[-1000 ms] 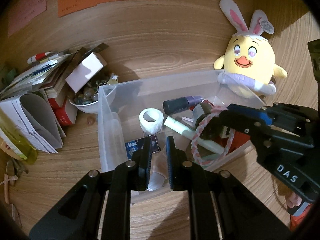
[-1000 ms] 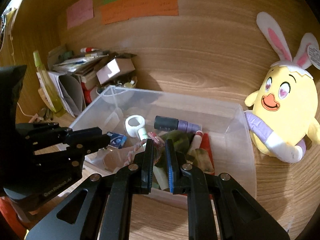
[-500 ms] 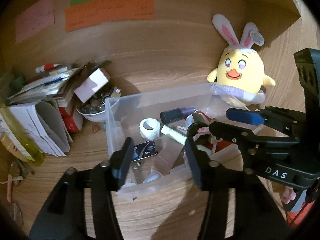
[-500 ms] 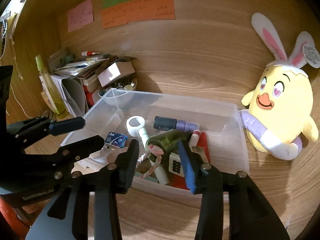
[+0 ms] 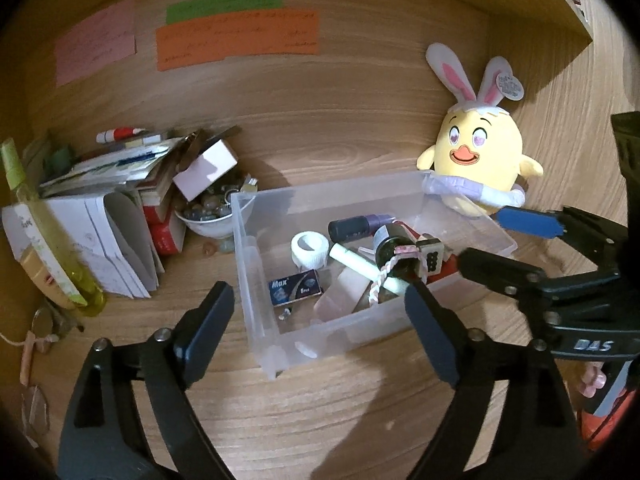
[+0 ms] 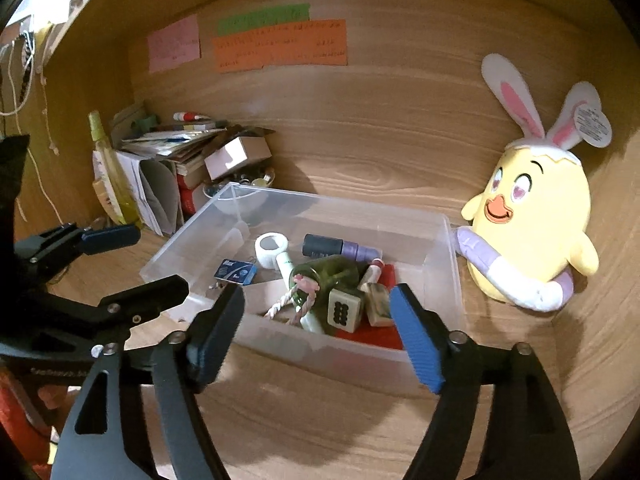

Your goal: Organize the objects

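Observation:
A clear plastic bin (image 5: 256, 304) (image 6: 448, 264) stands on the wooden desk. In it lie a white tape roll (image 5: 306, 246) (image 6: 270, 245), a dark purple tube (image 5: 354, 227) (image 6: 336, 246), a blue Max box (image 5: 295, 287) (image 6: 235, 272), a green bottle with a pink braided cord (image 6: 320, 276) and a mahjong tile (image 5: 430, 254) (image 6: 345, 307). My left gripper (image 5: 320, 324) is open and empty, in front of the bin. My right gripper (image 6: 316, 332) is open and empty, in front of the bin; it also shows in the left wrist view (image 5: 516, 240).
A yellow plush chick with bunny ears (image 5: 478, 168) (image 6: 532, 216) leans at the bin's right end. Left of the bin are a bowl of small items (image 5: 208, 216), a stack of papers and books (image 5: 108, 208) and a yellow-green bottle (image 5: 48, 236). Sticky notes (image 5: 236, 38) hang on the back wall.
Both grippers opened from shut and drew back from the bin. The green bottle with the cord, near the right gripper before, now lies in the bin.

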`<state>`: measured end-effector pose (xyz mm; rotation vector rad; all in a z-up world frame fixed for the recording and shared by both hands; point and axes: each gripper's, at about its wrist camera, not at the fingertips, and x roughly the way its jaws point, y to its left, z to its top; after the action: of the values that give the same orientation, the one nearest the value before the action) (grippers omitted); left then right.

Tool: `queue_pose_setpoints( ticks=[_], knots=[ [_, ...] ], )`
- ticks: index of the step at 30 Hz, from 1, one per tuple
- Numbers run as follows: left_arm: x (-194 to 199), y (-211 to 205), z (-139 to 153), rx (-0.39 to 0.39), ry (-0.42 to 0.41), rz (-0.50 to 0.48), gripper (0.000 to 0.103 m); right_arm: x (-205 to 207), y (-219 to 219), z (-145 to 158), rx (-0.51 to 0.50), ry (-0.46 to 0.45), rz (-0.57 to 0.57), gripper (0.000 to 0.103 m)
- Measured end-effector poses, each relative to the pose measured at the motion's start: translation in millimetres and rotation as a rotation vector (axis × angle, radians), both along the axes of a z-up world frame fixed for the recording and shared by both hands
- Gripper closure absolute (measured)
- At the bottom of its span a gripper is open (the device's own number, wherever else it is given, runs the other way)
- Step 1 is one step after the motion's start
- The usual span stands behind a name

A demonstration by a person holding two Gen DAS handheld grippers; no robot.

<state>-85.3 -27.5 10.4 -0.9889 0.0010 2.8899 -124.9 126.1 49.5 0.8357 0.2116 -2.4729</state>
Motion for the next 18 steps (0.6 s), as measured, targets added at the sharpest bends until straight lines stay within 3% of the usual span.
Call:
queue_pose_setpoints(
  ticks=[9, 18],
  knots=[
    [11, 3, -2, 0.004, 0.008, -0.001, 0.009, 17, 19, -3, -0.021, 0.019, -0.036, 0.012],
    [14, 7, -9, 0.011, -0.006, 0.014, 0.008, 25, 29, -13, -0.013, 0.001, -0.045, 0.012]
  ],
)
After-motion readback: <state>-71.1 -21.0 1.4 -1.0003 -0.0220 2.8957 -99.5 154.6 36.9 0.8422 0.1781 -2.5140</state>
